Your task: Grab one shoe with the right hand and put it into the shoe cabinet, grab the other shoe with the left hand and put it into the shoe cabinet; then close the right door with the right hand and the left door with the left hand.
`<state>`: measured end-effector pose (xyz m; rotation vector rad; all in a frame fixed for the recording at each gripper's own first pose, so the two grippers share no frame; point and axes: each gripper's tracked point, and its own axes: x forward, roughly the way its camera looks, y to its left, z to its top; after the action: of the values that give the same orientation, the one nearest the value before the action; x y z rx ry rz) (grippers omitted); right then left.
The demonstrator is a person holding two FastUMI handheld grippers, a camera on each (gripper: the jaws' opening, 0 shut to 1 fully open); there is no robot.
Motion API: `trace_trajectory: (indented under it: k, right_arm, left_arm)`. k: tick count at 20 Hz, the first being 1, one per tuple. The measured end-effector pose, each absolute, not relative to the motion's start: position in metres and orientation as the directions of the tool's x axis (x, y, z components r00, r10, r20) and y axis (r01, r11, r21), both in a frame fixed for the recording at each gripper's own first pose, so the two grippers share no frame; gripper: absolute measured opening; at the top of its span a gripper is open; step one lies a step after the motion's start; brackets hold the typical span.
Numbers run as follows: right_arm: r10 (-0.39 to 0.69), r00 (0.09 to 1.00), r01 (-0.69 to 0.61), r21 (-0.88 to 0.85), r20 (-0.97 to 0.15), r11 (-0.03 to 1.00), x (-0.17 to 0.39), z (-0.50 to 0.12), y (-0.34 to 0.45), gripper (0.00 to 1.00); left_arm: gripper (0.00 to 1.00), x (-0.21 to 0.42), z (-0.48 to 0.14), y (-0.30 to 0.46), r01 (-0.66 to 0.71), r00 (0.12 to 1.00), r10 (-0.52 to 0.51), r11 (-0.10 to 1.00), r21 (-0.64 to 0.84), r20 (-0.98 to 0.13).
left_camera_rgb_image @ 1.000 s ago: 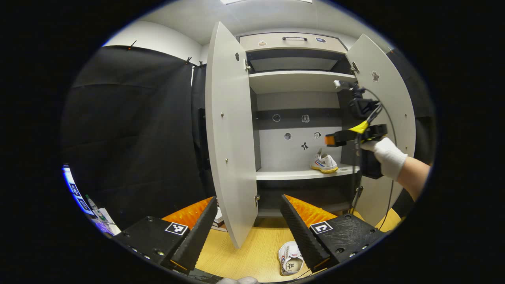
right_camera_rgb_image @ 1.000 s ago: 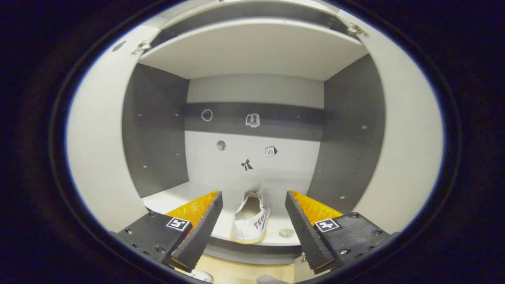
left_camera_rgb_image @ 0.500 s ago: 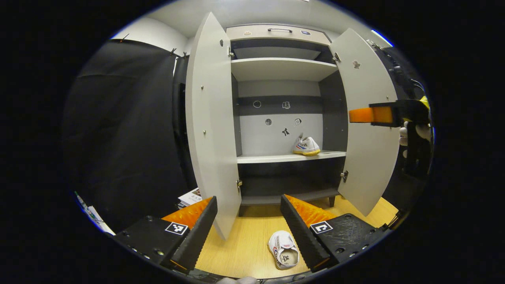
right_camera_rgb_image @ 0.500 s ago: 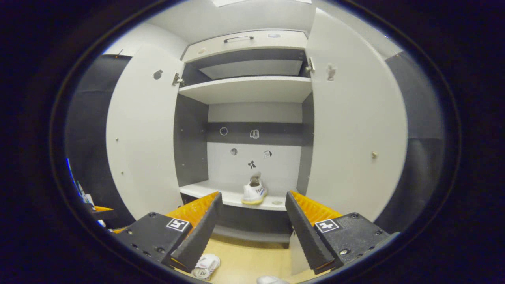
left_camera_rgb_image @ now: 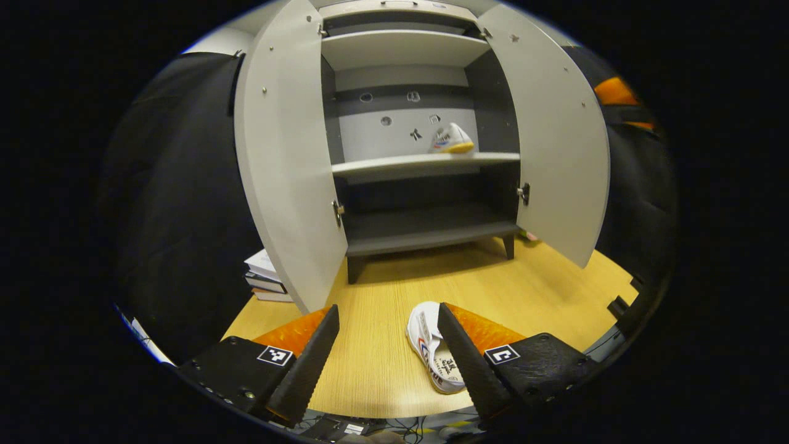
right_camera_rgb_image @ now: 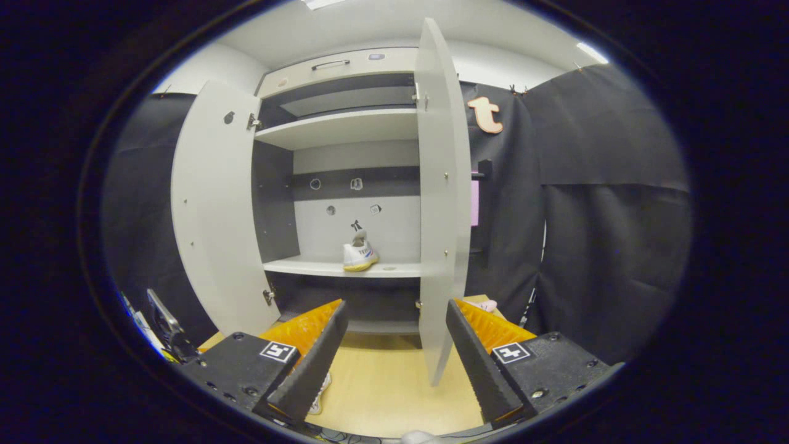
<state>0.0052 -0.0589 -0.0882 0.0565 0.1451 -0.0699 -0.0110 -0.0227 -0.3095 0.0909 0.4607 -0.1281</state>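
Wooden flooring (left_camera_rgb_image: pixel 394 290) lay under the left gripper (left_camera_rgb_image: pixel 388 348), spread and empty, with the second shoe (left_camera_rgb_image: pixel 431 348) on its side just by the right finger; a skewed pinch might roll it away. Farther off, the first shoe (left_camera_rgb_image: pixel 452 139) sat on the cabinet's (left_camera_rgb_image: pixel 425 161) middle shelf, both doors open. The right gripper (right_camera_rgb_image: pixel 397 345) was spread too. Shoe lettering was too small to read.

Wooden floor (left_camera_rgb_image: pixel 555 296), black cloth wall (right_camera_rgb_image: pixel 604 234), stacked books (left_camera_rgb_image: pixel 265 280), white ceiling (right_camera_rgb_image: pixel 370 28).
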Motion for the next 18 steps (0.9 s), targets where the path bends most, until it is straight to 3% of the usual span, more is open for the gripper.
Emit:
trace_trajectory:
  k: [7,15,17,18]
  right_arm:
    - [-0.07,0.968,0.084,0.049,-0.24,0.995,-0.01,-0.108,-0.059,1.0]
    - [-0.028,0.966,0.039,0.039,-0.255,0.998,0.004,-0.107,-0.039,1.0]
    - [-0.013,0.966,0.026,0.048,-0.259,0.999,0.01,-0.108,-0.033,1.0]
    - [-0.008,0.966,0.022,0.048,-0.26,0.999,0.013,-0.108,-0.031,1.0]
  left_arm:
    - [0.97,-0.018,-0.418,-0.053,0.221,0.75,-0.157,0.975,0.019,-0.642]
    - [0.97,0.033,-0.452,-0.05,0.222,0.716,-0.139,0.974,0.034,-0.685]
    - [0.92,0.043,-0.458,-0.057,0.238,0.686,-0.16,0.971,0.012,-0.71]
    - [0.85,0.047,-0.46,-0.06,0.25,0.67,-0.166,0.968,0.009,-0.724]
